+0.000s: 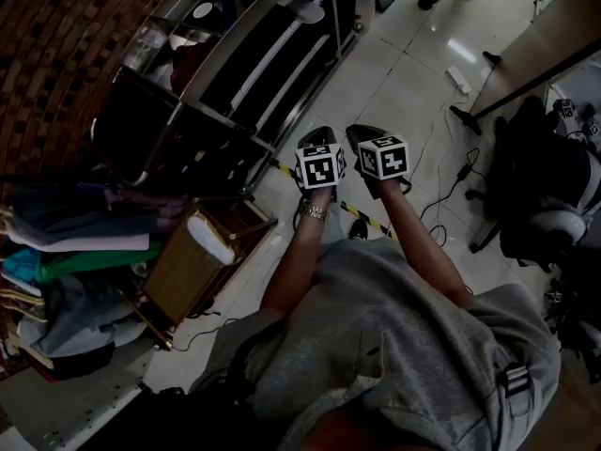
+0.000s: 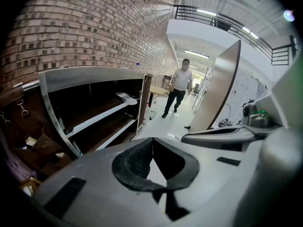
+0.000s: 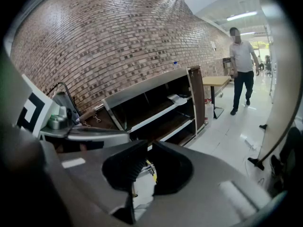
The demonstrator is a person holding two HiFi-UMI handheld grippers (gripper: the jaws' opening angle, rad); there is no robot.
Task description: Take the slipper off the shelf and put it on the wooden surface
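Observation:
A pale slipper (image 2: 125,97) lies on the upper board of a dark, metal-framed shelf (image 2: 90,119) against the brick wall; the right gripper view shows the slipper (image 3: 179,99) at the shelf's (image 3: 156,112) far end. In the head view my left gripper (image 1: 317,132) and right gripper (image 1: 362,131) hover side by side over the white floor, right of the shelf (image 1: 216,73) and apart from it. Both have their jaws together with nothing between them. Past the shelf stands a light wooden table (image 3: 215,81).
A person (image 3: 243,65) walks on the floor beyond the shelf. A tall leaning board (image 2: 218,89) stands to the right. Clothes (image 1: 66,252) and a wooden box (image 1: 192,266) sit at the left, an office chair (image 1: 554,195) and cables at the right.

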